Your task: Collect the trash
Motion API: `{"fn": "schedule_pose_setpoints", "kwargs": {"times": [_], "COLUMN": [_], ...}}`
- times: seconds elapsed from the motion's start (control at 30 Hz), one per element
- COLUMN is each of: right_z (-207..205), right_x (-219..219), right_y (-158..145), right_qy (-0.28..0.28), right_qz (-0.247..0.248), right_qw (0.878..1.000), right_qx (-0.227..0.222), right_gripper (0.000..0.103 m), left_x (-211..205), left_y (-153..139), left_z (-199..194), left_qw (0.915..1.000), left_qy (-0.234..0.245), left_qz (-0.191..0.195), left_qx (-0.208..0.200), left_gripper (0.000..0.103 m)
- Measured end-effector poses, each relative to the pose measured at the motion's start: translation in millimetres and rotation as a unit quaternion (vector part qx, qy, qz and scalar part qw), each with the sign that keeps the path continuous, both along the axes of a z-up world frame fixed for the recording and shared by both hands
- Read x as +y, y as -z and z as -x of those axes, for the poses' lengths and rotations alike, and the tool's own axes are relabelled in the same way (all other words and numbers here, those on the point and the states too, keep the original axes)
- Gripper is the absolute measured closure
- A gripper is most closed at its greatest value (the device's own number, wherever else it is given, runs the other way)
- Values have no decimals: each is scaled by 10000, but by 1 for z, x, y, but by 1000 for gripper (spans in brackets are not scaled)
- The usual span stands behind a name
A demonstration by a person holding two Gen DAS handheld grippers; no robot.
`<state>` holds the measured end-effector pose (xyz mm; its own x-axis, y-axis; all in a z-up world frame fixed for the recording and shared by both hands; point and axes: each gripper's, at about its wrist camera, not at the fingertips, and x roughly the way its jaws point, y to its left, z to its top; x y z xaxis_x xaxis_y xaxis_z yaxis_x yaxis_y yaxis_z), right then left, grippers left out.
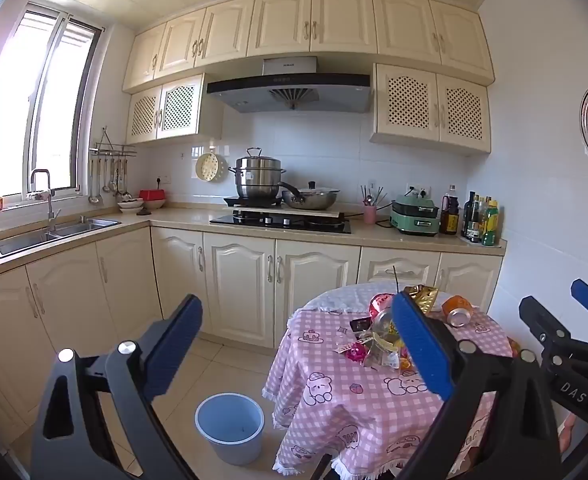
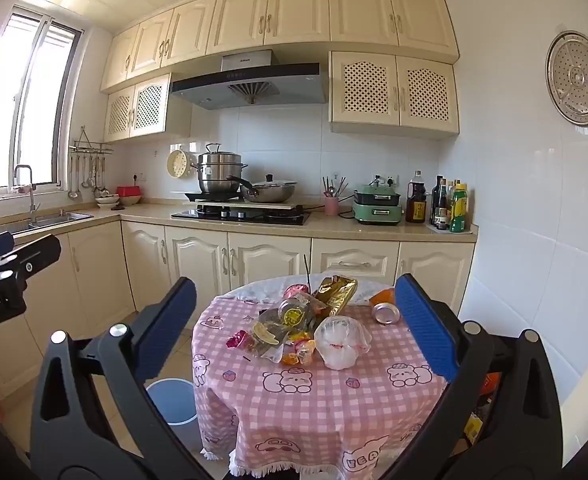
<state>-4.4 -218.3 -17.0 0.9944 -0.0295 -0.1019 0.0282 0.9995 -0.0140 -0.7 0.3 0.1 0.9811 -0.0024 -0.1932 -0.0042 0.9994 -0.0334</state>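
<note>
Blue bucket (image 1: 229, 426) on floor beside surface (image 2: 318, 396): nothing visible inside. Trash pile (image 2: 298, 324) on surface, beyond left tongs (image 1: 298, 354) and right tongs (image 2: 294, 326), both spread apart, holding nothing.

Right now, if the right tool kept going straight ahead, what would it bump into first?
Probably the trash pile on the pink checked table: the open right tool frames it dead ahead, nothing between. Depth is hard to judge.

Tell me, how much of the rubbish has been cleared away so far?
Nothing looks done yet. The blue bucket on the floor looks empty. Nothing is in hand: the left gripper and right gripper both stand open and empty. Everything is left: the wrapper pile, gold bag, white plastic bag and orange can all sit on the table.
</note>
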Motion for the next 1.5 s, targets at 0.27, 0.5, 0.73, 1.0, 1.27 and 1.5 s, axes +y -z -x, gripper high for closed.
{"fn": "schedule_pose_setpoints", "kwargs": {"times": [0.27, 0.5, 0.73, 1.0, 1.27, 1.5], "right_z": [-1, -7, -7, -3, -4, -2], "right_x": [1, 1, 6, 7, 7, 7], "right_y": [1, 1, 7, 8, 9, 10], "right_qy": [-52, -63, -56, -58, -66, -70], "right_qz": [0, 21, 40, 27, 2, -15], "right_qw": [10000, 10000, 9999, 9999, 9999, 9999], "right_qx": [42, 65, 76, 93, 115, 123], "right_gripper": [6, 6, 6, 6, 6, 6], "left_x": [0, 5, 3, 5, 3, 2], "left_y": [0, 4, 5, 8, 9, 8], "left_z": [0, -5, -6, -5, -5, -4], "left_qw": [10000, 10000, 10000, 9999, 9999, 9999], "left_qy": [-22, -25, -34, -35, -42, -40], "left_qz": [-8, 18, 22, 37, 11, 11], "left_qx": [18, 54, 73, 91, 107, 126], "left_gripper": [9, 9, 9, 9, 9, 9]}}
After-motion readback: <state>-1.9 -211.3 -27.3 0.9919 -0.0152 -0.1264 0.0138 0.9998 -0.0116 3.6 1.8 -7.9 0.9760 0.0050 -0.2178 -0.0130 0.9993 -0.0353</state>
